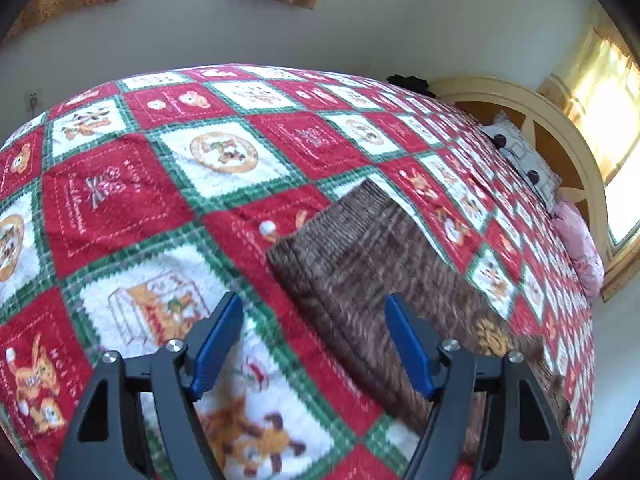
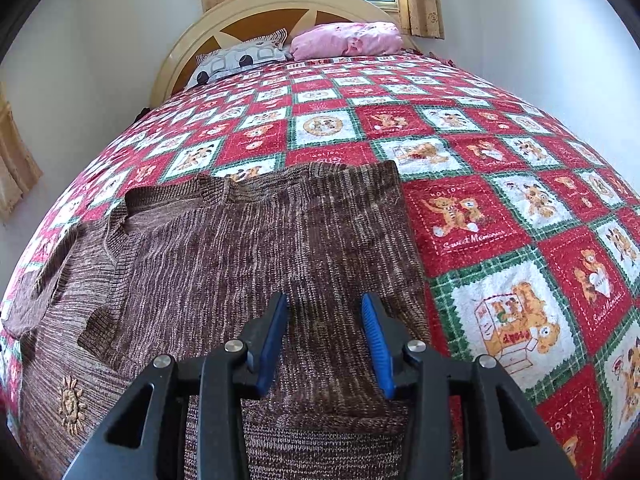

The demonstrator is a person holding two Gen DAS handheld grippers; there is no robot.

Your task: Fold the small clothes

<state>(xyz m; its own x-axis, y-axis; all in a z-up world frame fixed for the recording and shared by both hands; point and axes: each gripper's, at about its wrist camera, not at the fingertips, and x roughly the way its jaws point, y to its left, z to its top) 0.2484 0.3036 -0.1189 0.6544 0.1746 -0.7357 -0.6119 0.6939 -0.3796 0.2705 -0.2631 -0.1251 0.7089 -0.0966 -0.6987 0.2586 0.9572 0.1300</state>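
Smoothing brown knit sweater [image 2: 248,248] on quilt [image 2: 500,216] should precede folding; left gripper [image 1: 314,344] and right gripper [image 2: 325,340] jaws parted, empty.

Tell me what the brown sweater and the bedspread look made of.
Sweater: a soft ribbed knit, likely chenille or wool blend, matte, with visible vertical ribs and flecked yarn. Bedspread: looks like fleecy printed cloth, fuzzy surface, bear pictures in red and white squares.
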